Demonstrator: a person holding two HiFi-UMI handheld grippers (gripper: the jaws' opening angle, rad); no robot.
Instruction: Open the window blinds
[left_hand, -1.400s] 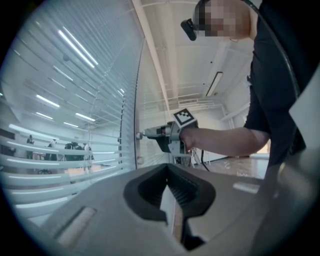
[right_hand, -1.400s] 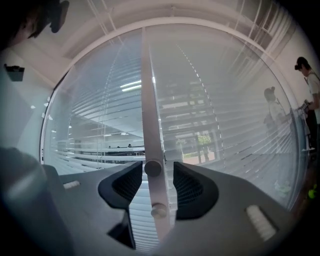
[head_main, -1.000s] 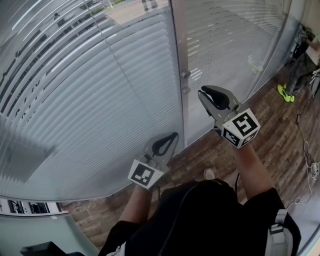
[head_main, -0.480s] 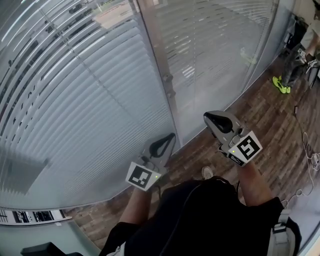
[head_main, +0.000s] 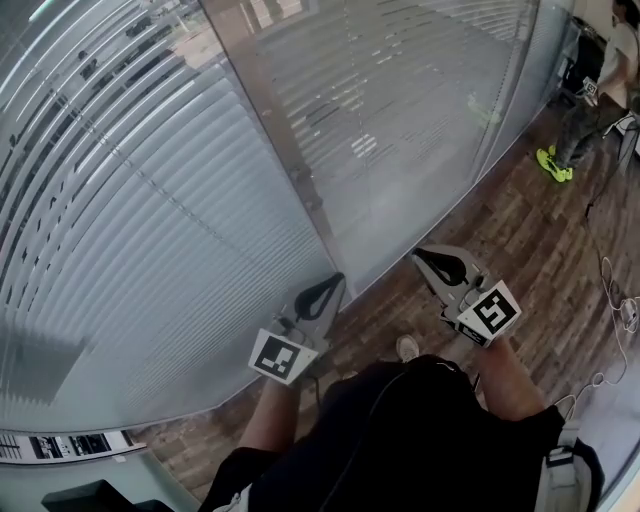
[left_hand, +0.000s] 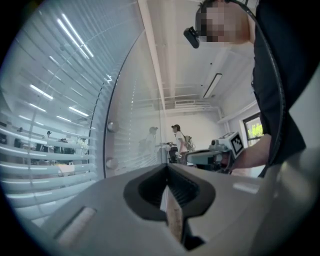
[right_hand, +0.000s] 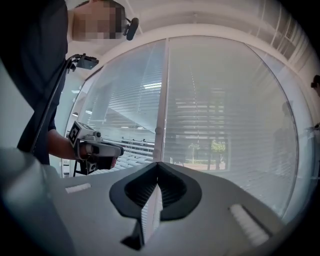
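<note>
Here are the blinds (head_main: 150, 200): long, thin horizontal slats, pale grey-white, sitting behind smooth, shiny glass (head_main: 420, 190) and filling the left and far side of the scene. Most slats lie tilted flat and closed, with darker gaps showing between them at the far left. A slim metal post (head_main: 290, 170) splits the glazing, and another run of slats carries on to its right. Two small round knobs (left_hand: 112, 126) sit on that post.

The left gripper (head_main: 322, 296) hangs low, near the glass but not touching it. Its fingers (left_hand: 174, 220) are pressed together, ribbed dark pads meeting, nothing between them. The right gripper (head_main: 440, 268) is out to the right, also clear of the glass. Its fingers (right_hand: 150, 210) are squeezed tight too, with nothing pinched.

Below is a brown wood-plank floor (head_main: 540, 230). At the far right stands a person (head_main: 600, 60) in neon green shoes (head_main: 553, 165).
</note>
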